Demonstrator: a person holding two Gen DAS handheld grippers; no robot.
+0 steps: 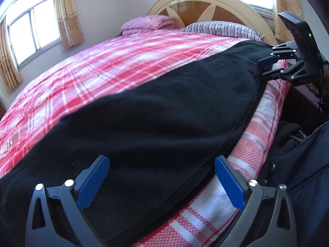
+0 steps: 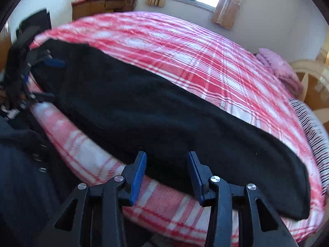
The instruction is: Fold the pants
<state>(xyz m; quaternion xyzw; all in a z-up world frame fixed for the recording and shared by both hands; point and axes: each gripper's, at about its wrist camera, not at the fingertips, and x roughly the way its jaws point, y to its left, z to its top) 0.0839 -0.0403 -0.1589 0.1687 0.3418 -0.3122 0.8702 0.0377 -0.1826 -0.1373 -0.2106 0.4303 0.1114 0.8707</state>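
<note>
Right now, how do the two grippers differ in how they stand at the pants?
The left gripper is spread wide; the right gripper stands narrower, though open.

The left gripper sits over one end of the black pants; the right gripper is at the opposite end, toward the headboard.

Both have blue pads, and neither clamps cloth.

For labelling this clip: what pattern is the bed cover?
Red, pink and white plaid bed cover; right wrist view shows it best.
</note>
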